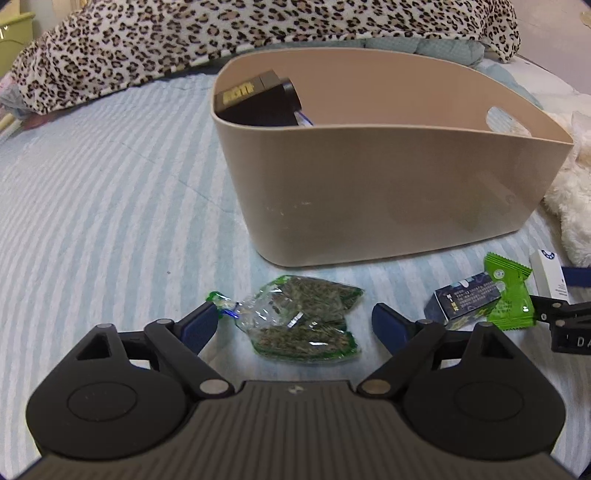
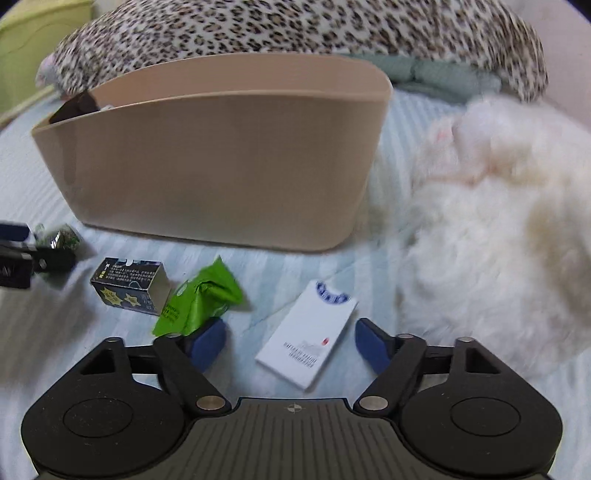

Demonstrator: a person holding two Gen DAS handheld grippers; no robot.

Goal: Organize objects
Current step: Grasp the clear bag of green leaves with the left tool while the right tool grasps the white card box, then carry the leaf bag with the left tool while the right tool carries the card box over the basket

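On the bed with the pale blue striped sheet (image 1: 110, 192) stands a big tan plastic tub (image 1: 388, 195), and everything else lies near it. Inside the tub, at its far left end, a dark box with gold letters (image 1: 258, 96) leans tilted against the wall.

Just in front of the tub lies a clear crinkly bag of green dried leaves (image 1: 306, 321). Its long side runs left to right, and its tied end points left. The left gripper (image 1: 295, 325) is spread wide with a finger on each side of this bag, not squeezing it.

To the right of the bag sits a small dark blue box with yellow stars (image 2: 129, 284), its long side running across. A bright green snack packet (image 2: 203, 295) touches that box.

Further right lies a flat white box with a blue mark (image 2: 310, 332). Its long side points up toward the tub, tipped a little to the right. The right gripper (image 2: 291, 343) is wide too, fingers on both sides of the white box, holding nothing.

A fluffy white blanket (image 2: 498, 221) lies right of the tub, and a leopard-spot blanket (image 1: 221, 33) lies behind it.
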